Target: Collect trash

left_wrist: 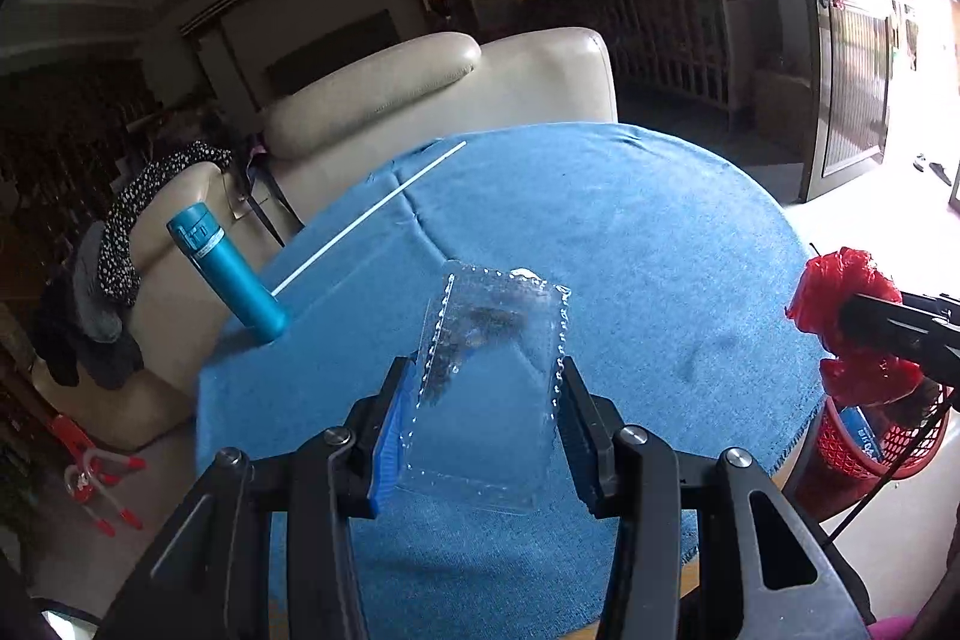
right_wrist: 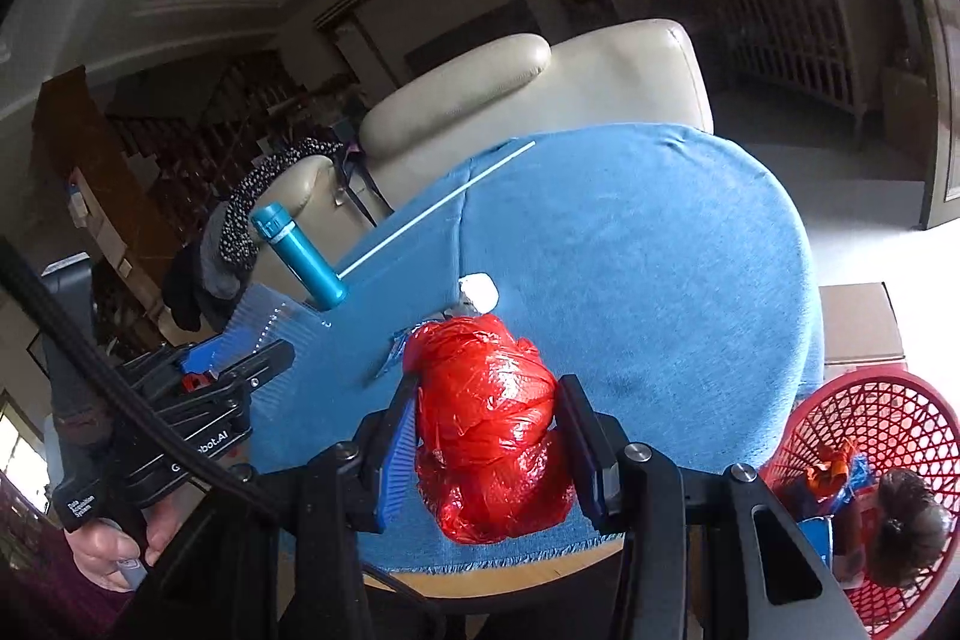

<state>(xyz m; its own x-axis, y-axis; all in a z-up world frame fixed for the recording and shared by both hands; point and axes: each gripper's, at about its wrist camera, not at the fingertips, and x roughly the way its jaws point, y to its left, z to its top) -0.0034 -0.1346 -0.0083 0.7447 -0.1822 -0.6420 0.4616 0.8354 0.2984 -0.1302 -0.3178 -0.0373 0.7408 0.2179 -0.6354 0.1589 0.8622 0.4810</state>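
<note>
Teal metal catches the eye first, far left: a flask (left_wrist: 225, 274) standing near the edge of a round table under a blue cloth (left_wrist: 630, 232). Just beside its base starts a thin white stick (left_wrist: 369, 217), which lies on the cloth and runs away toward the far rim. Behind the table sits a cream sofa (left_wrist: 444, 94) with dark, spotted clothes (left_wrist: 129, 232) thrown over its arm.

Next along, the left gripper (left_wrist: 487, 370) is clenched on a clear plastic tray (left_wrist: 486, 376). Its fingers (left_wrist: 396, 424) press the tray's two crimped side edges, and the tray tilts above the cloth with some dark residue showing through it. From the right wrist view a hand (right_wrist: 114, 550) can be seen on this gripper's handle at the lower left.

Further right, the right gripper (right_wrist: 489, 412) grips a crumpled red plastic bag (right_wrist: 489, 430), a tight shiny bundle squeezed between both pads and held over the near part of the table. Just past the bag a small white piece (right_wrist: 480, 292) lies on the cloth; what it is I cannot tell. A scrap of blue wrapper (right_wrist: 393, 346) lies beside the bag's left side.

At the far right, below the table edge, stands a red mesh basket (right_wrist: 882, 412) on the floor. Some blue and orange rubbish (right_wrist: 837, 472) already lies inside it. A brown cardboard box (right_wrist: 858, 322) sits behind the basket.
</note>
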